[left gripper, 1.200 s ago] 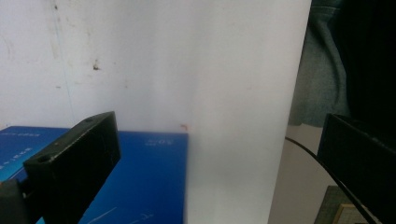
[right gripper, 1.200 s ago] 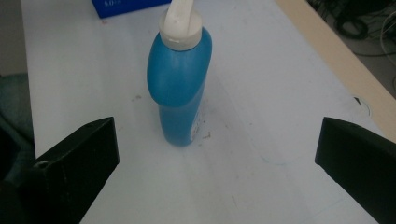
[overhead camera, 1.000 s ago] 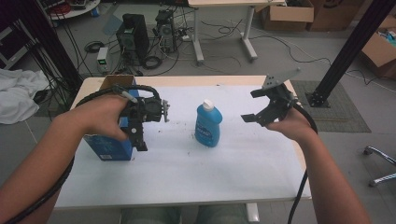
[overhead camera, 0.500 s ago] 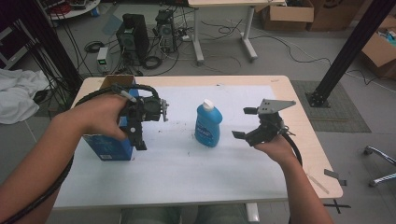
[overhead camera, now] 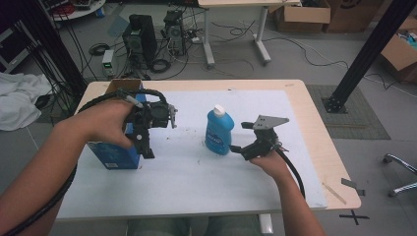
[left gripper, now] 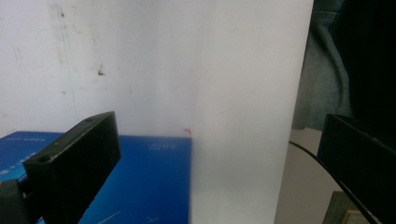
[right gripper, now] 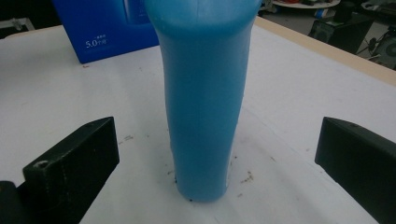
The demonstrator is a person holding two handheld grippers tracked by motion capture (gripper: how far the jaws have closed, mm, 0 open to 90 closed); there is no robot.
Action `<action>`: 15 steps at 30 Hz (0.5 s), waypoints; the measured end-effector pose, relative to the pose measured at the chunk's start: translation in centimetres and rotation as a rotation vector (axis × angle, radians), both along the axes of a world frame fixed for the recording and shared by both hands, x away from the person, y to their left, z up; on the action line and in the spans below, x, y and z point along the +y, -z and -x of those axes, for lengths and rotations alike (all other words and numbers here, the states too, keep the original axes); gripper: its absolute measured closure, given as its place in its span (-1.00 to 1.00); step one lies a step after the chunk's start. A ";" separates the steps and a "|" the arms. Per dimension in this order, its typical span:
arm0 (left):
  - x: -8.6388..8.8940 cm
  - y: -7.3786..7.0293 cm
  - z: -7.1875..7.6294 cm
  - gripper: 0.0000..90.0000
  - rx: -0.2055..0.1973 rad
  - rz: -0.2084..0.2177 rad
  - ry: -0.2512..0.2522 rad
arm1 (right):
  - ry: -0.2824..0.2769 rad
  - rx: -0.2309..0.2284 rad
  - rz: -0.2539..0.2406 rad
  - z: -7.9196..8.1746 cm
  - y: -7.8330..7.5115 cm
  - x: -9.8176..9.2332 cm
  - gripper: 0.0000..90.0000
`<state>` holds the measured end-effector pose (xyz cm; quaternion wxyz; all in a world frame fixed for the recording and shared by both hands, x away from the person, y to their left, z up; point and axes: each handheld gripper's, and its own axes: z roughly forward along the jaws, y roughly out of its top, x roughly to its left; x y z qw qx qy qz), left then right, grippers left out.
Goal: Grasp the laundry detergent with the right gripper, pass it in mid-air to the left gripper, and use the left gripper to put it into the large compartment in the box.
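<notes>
Centrally on the white mat (overhead camera: 196,182) stands a blue bottle (overhead camera: 218,132) with a white cap (overhead camera: 219,109), upright, roughly mid-table. Right gripper (overhead camera: 237,137) sits just right of it, held low in the person's right hand (overhead camera: 268,160), jaws spread wide and pointing left at the bottle. In the right gripper view the bottle (right gripper: 204,98) stands between the two black jaws, clear gaps on both sides, nothing touching; small dark specks on the mat around its base. Grey three-cornered plate (overhead camera: 268,121) tops this gripper, cable (overhead camera: 292,172) trails toward the near edge.

Left gripper (overhead camera: 147,142) is held in the left hand (overhead camera: 105,123) at the left side, over a blue box (overhead camera: 115,155) that stands on the mat's left part. Its jaws point down toward the near side, parted wide; left gripper view shows the box top (left gripper: 140,182) beside one jaw and bare white mat between the jaws, nothing gripped. Thick black cable (overhead camera: 49,201) runs along the left forearm.

Bottle and box are well apart. Wooden table (overhead camera: 324,142) edge shows right of the mat. Beyond the far edge: computer towers (overhead camera: 140,37), floor cables, cardboard boxes (overhead camera: 302,14).
</notes>
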<state>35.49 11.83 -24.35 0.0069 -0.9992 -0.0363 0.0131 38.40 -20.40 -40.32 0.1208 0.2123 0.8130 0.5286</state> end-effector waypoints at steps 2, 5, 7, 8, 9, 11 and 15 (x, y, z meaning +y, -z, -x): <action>0.0 0.1 0.1 -1.00 0.000 0.001 0.001 | -0.001 -0.002 -0.007 -0.2 0.4 0.6 -1.00; 0.1 0.2 0.1 -1.00 0.001 0.000 0.001 | -0.002 -0.008 -0.014 -0.4 1.0 1.4 -1.00; 0.2 0.2 0.1 -1.00 0.002 -0.001 -0.002 | 0.000 -0.010 -0.017 -0.6 1.3 1.9 -1.00; 0.3 0.2 0.1 -1.00 0.000 0.002 -0.002 | -0.002 -0.008 -0.019 -0.6 1.5 2.1 -1.00; 0.4 0.2 0.1 -1.00 -0.002 0.002 -0.003 | -0.001 -0.008 -0.019 -0.7 1.7 2.3 -1.00; 0.5 0.1 0.1 -1.00 -0.003 -0.001 -0.003 | 0.004 -0.011 -0.021 -0.7 2.0 2.7 -1.00; 0.6 0.3 0.2 -1.00 0.000 0.007 -0.009 | 0.014 -0.010 -0.044 -0.9 2.5 3.2 -1.00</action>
